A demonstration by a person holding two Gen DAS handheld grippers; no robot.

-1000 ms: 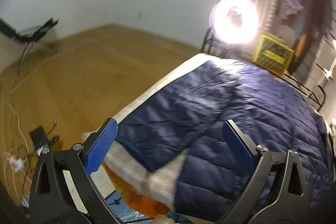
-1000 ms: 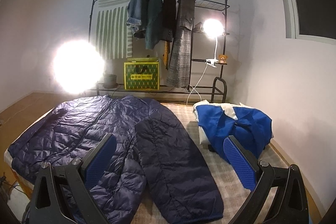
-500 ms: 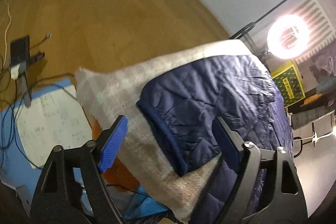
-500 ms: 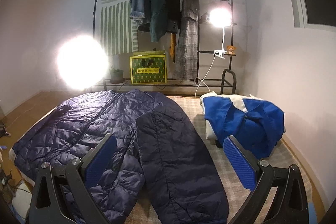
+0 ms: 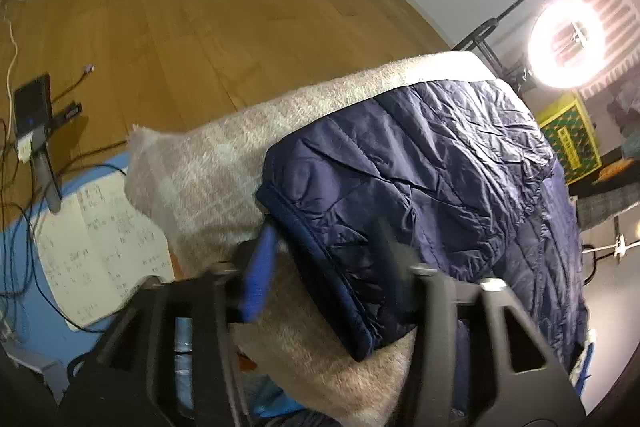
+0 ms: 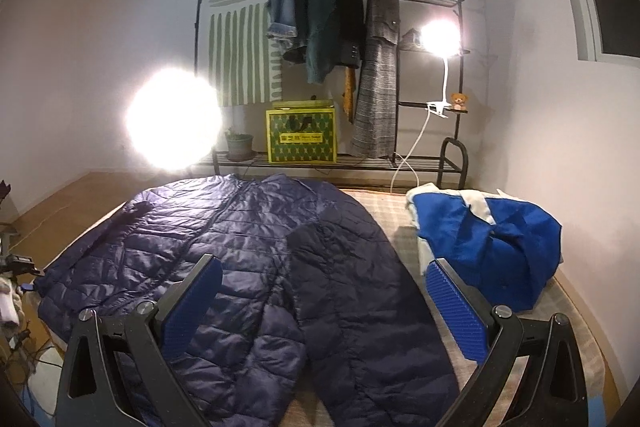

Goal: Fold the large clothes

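Note:
A navy quilted jacket (image 5: pixel 440 187) lies spread flat on the bed's beige checked blanket (image 5: pixel 208 163). In the left wrist view my left gripper (image 5: pixel 324 251) points down at the sleeve's bound cuff near the bed corner. Its blurred jaws are closing, with the cuff between them and the pads against the fabric. In the right wrist view the jacket (image 6: pixel 240 247) fills the bed, one sleeve folded over its front. My right gripper (image 6: pixel 324 307) hovers open above the jacket's near end, nothing between its blue pads.
A blue and white garment (image 6: pixel 492 247) lies bunched at the bed's right side. Behind the bed are a clothes rack (image 6: pixel 332 27) with hung clothes, a yellow box (image 6: pixel 302 137) and a bright ring light (image 6: pixel 172 119). Papers (image 5: pixel 92 239) and cables lie on the floor.
My left gripper dropped towards the bed corner, rolled, and narrowed its jaws onto the sleeve cuff. The right gripper stayed open and barely shifted.

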